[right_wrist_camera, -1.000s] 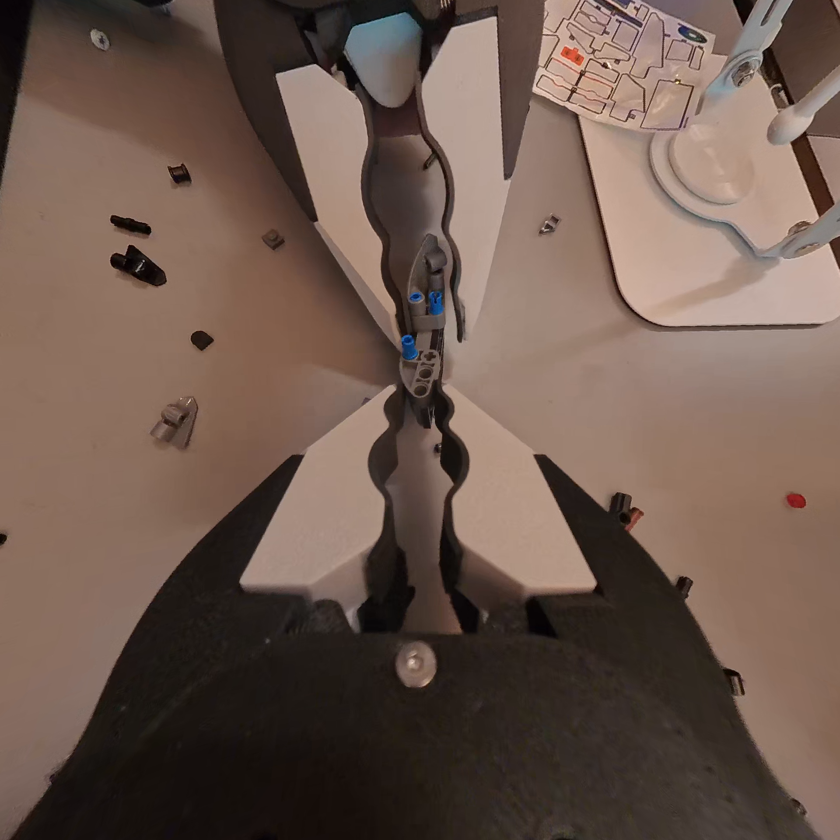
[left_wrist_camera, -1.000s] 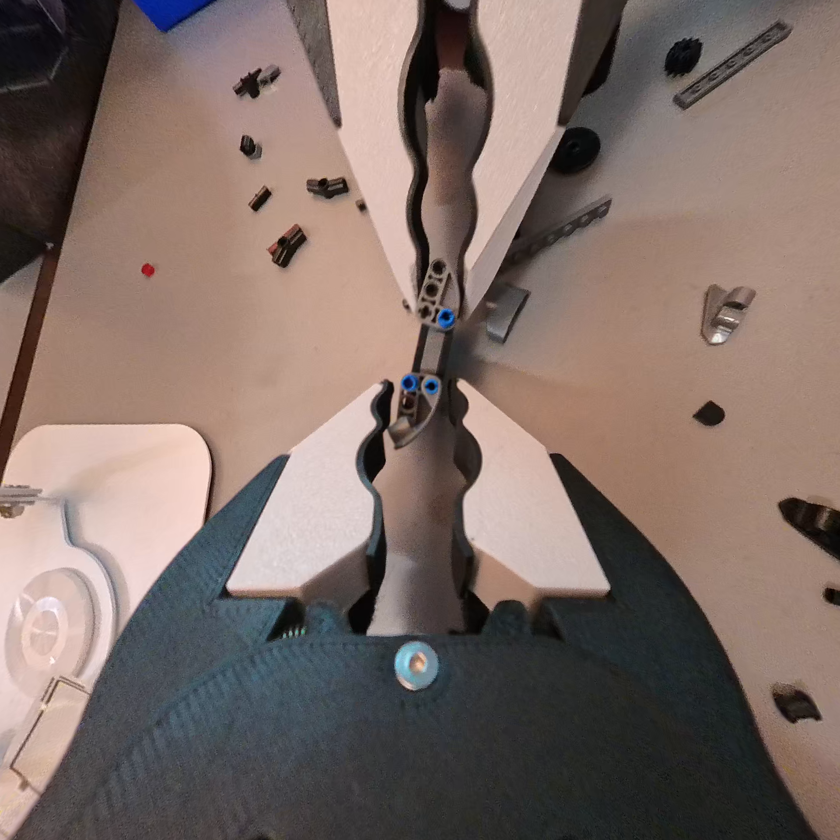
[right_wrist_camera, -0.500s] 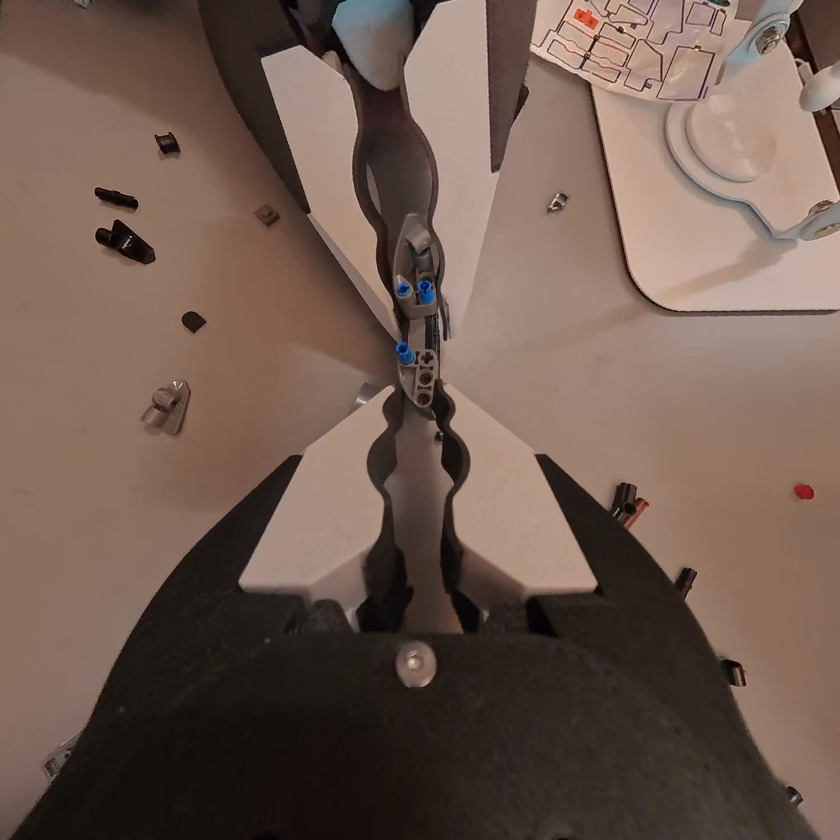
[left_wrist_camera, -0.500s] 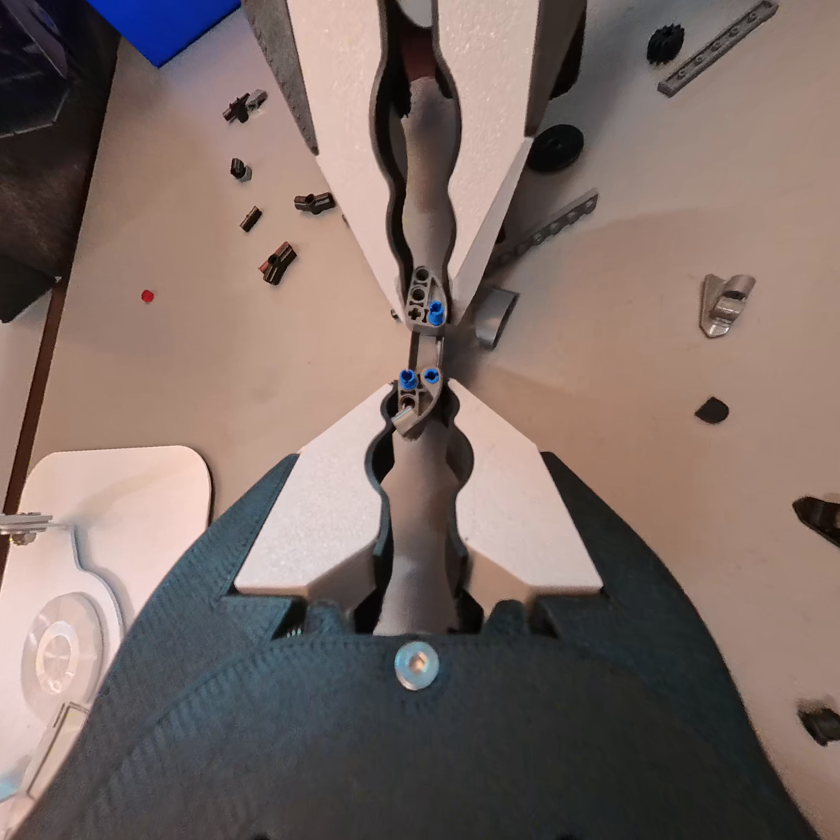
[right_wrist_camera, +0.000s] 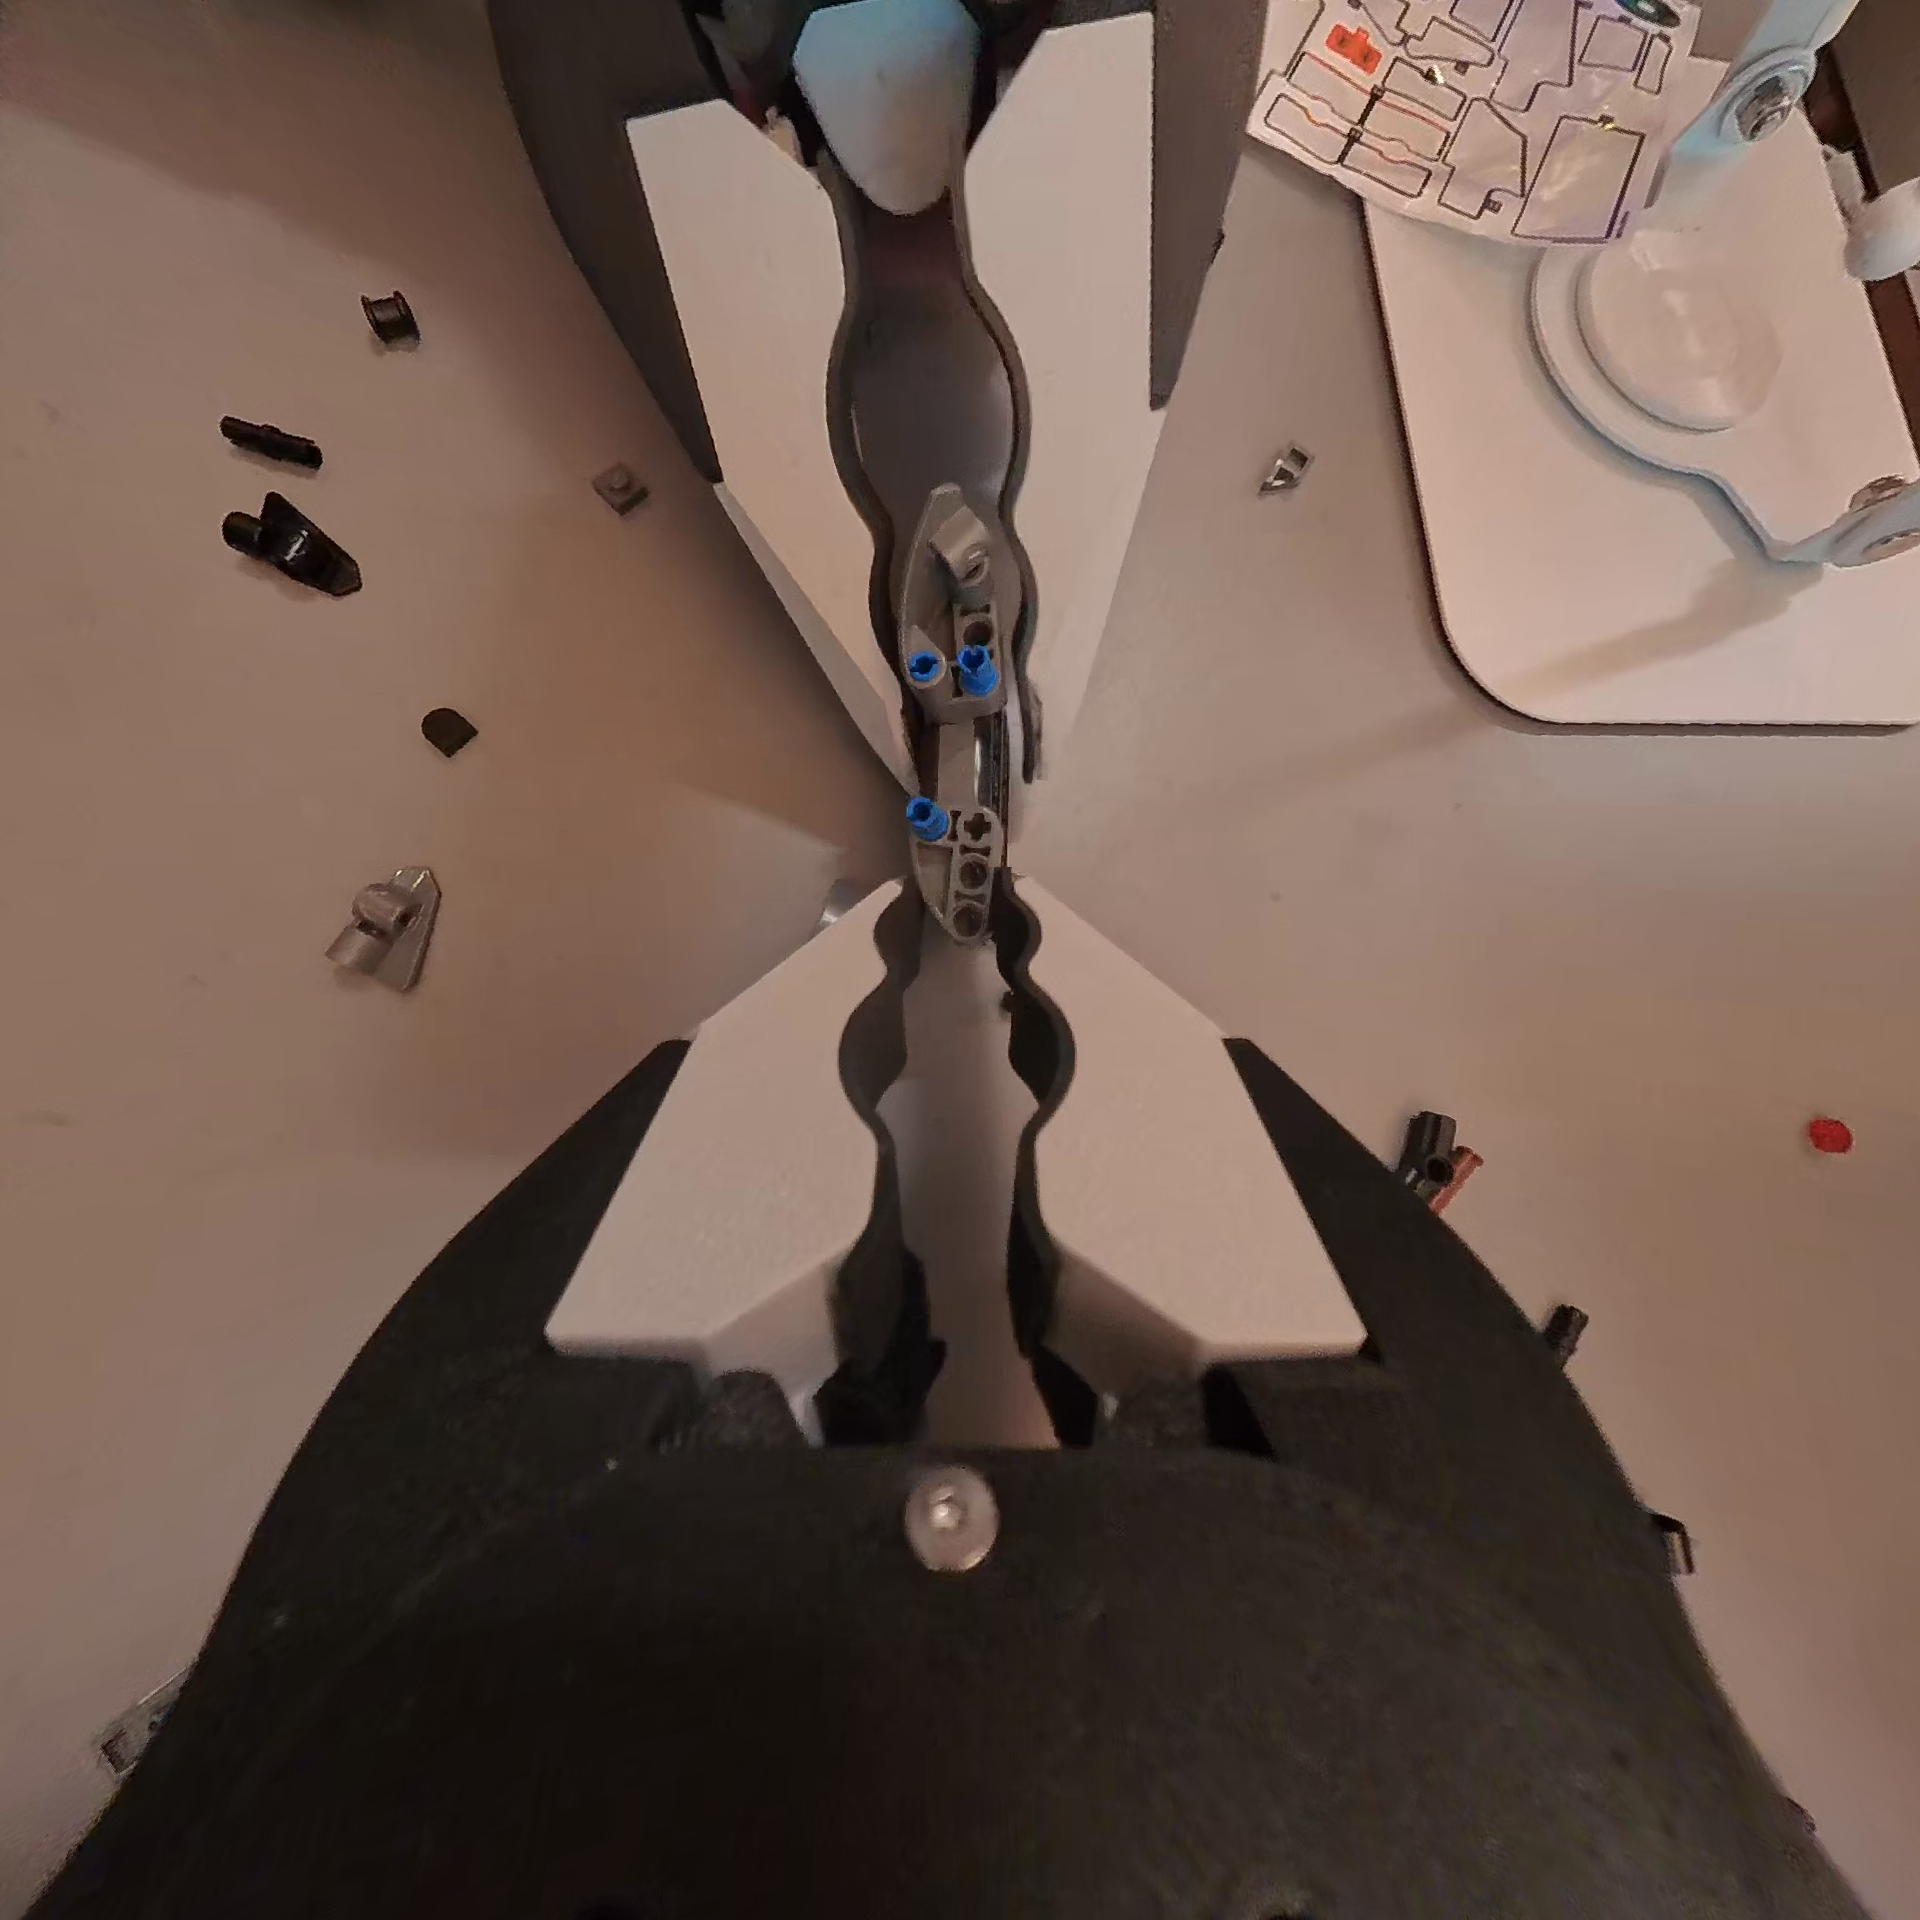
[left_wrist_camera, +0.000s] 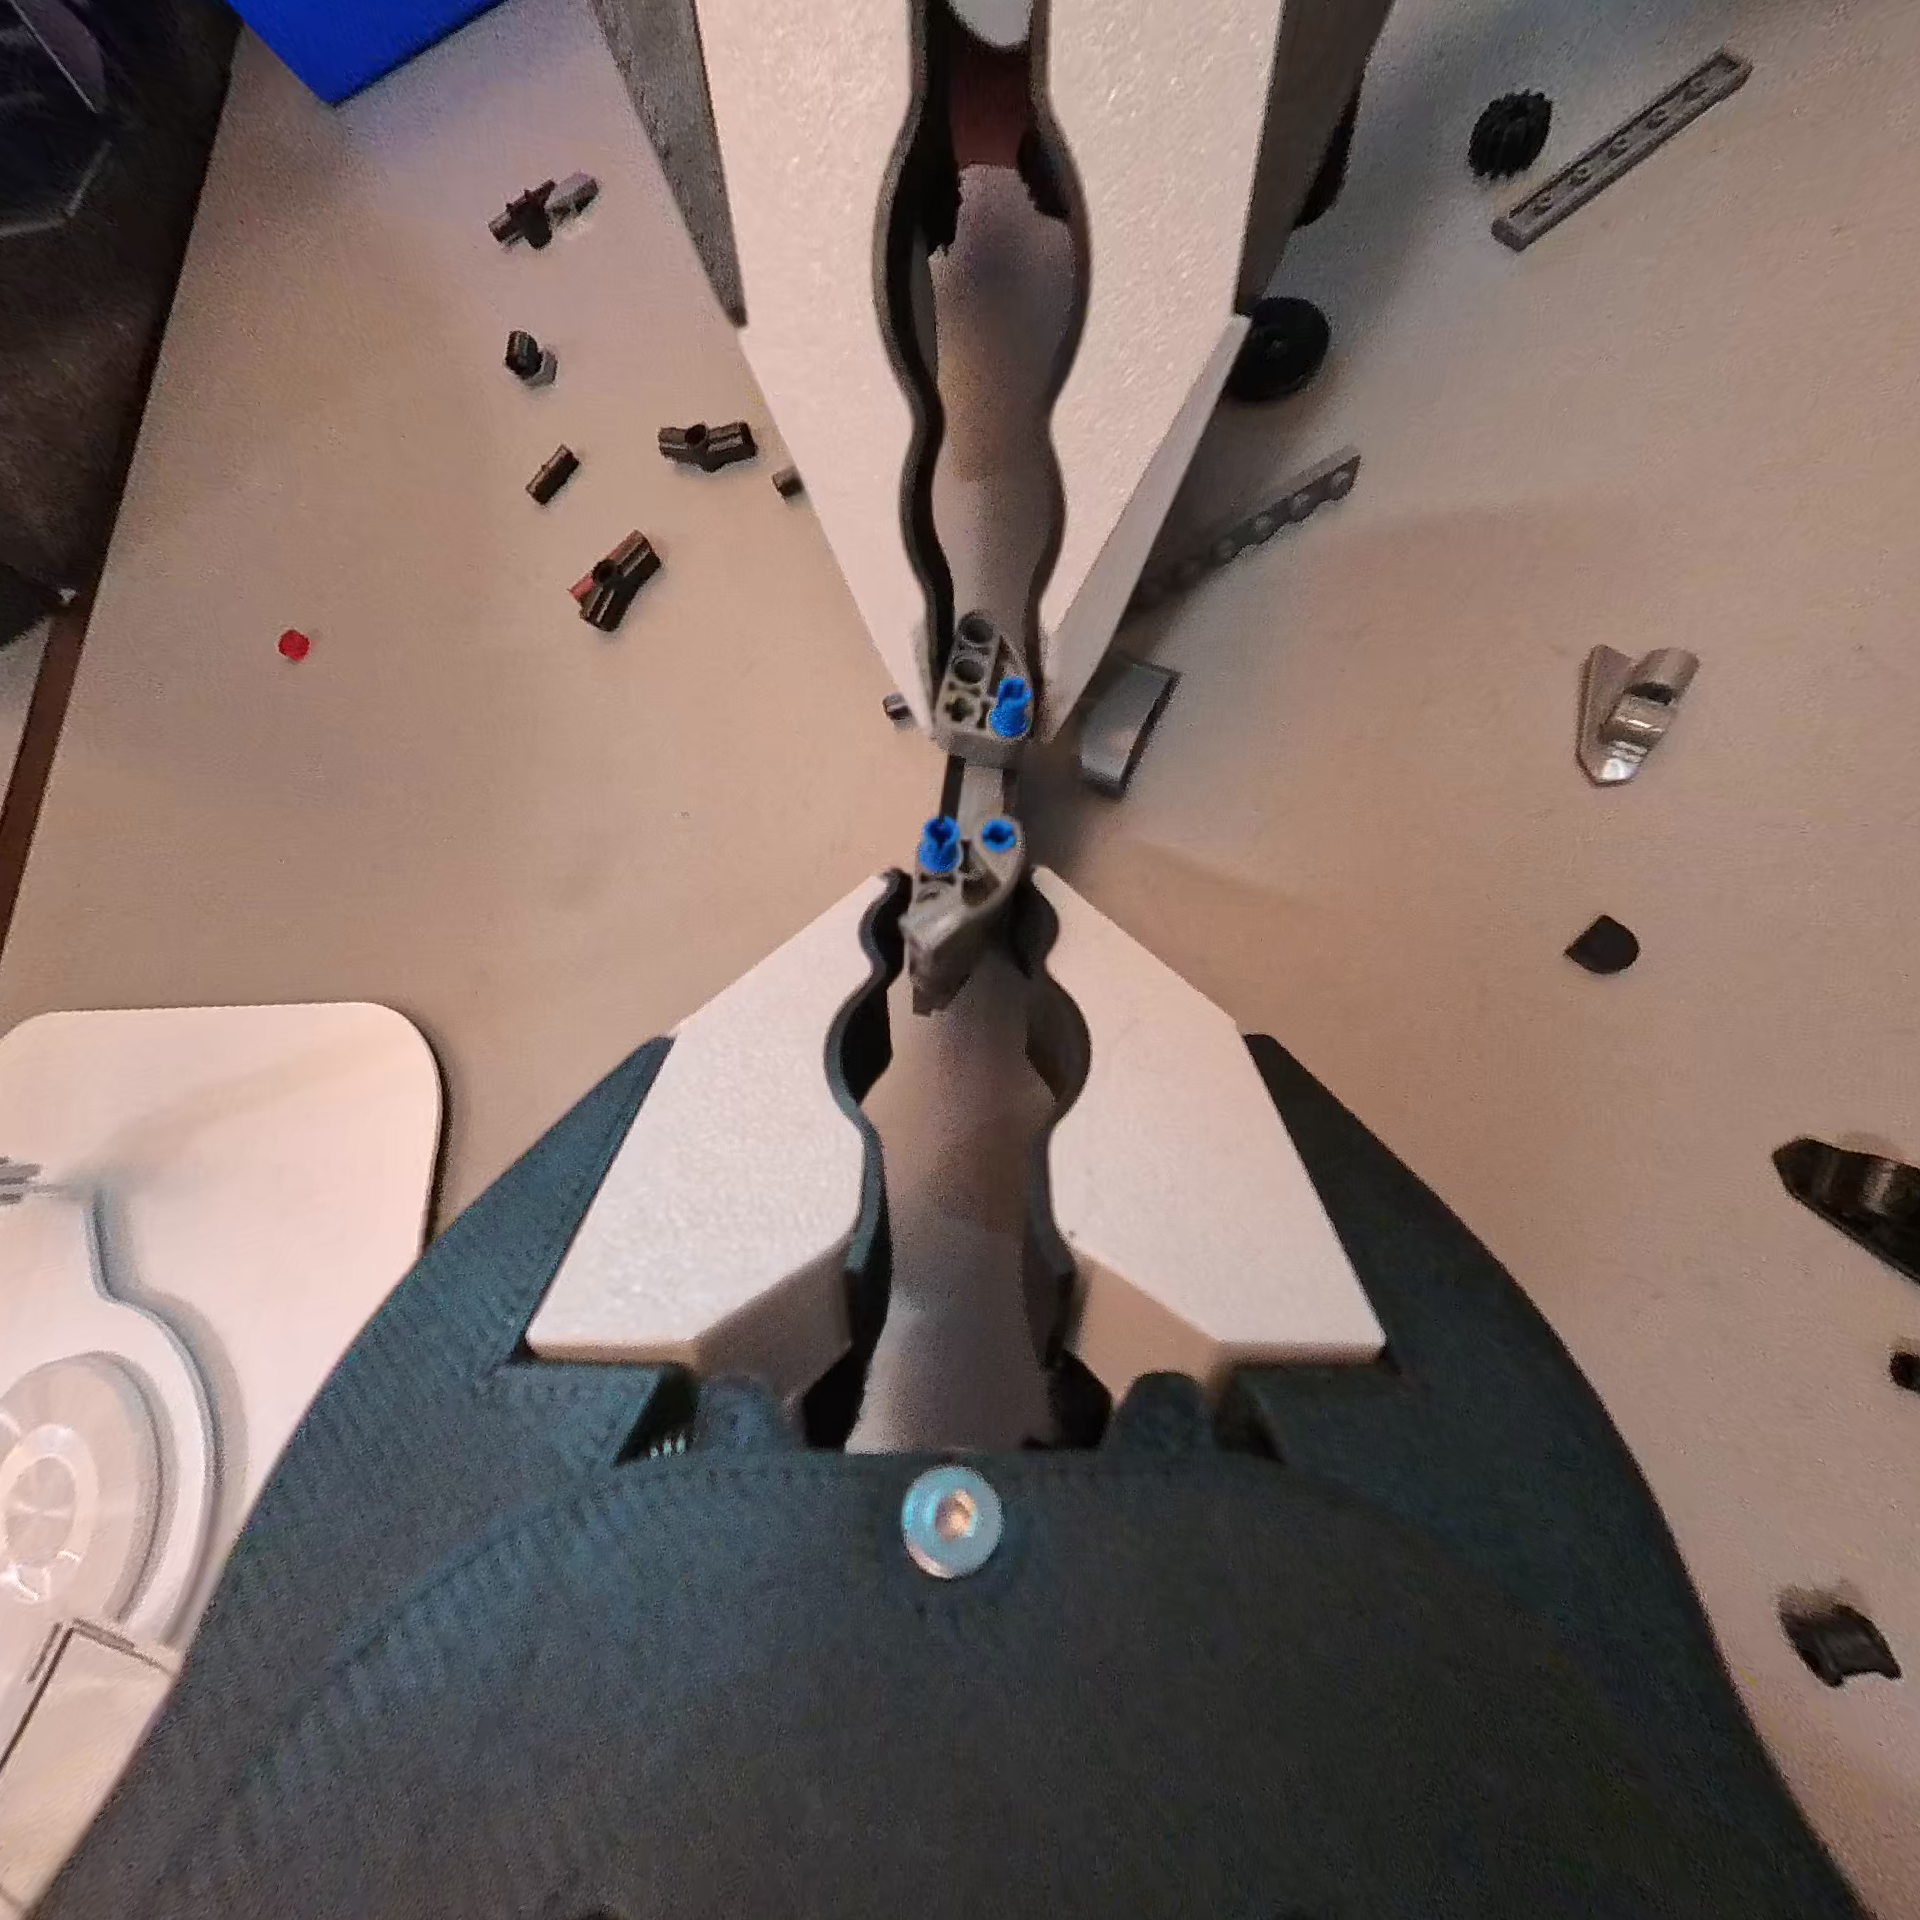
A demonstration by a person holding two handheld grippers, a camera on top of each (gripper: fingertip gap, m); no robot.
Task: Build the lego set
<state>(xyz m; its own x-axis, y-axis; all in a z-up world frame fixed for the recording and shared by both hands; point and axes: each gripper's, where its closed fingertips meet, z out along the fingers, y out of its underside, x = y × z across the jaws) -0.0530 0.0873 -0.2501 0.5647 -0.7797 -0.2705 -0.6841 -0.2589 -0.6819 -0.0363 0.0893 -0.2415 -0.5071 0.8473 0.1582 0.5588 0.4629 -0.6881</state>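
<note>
The left claw was clamped on one end of a small grey assembly, and the right claw on the opposite end, so that the two met tip to tip above the desk with the piece bridging the narrow gap between them. Held at both ends in this way, the assembly was kept clear of the desk and steady against twisting, which suits pressing or aligning parts along its length; whether the two grey liftarms were already fully joined could not be told. The end in the left claw carried two blue pins standing proud of a curved grey liftarm, and the end in the right claw carried one blue pin beside a cross hole; the pins faced the cameras, presumably so that further parts could be pushed onto them. Around the claws, loose parts lay spread well apart on the desk, each within reach and none stacked: black connectors, a red stud, a grey beam, a black gear and a silver wedge. A sticker sheet rested on a white base at the desk's edge, out of the working area.
</note>
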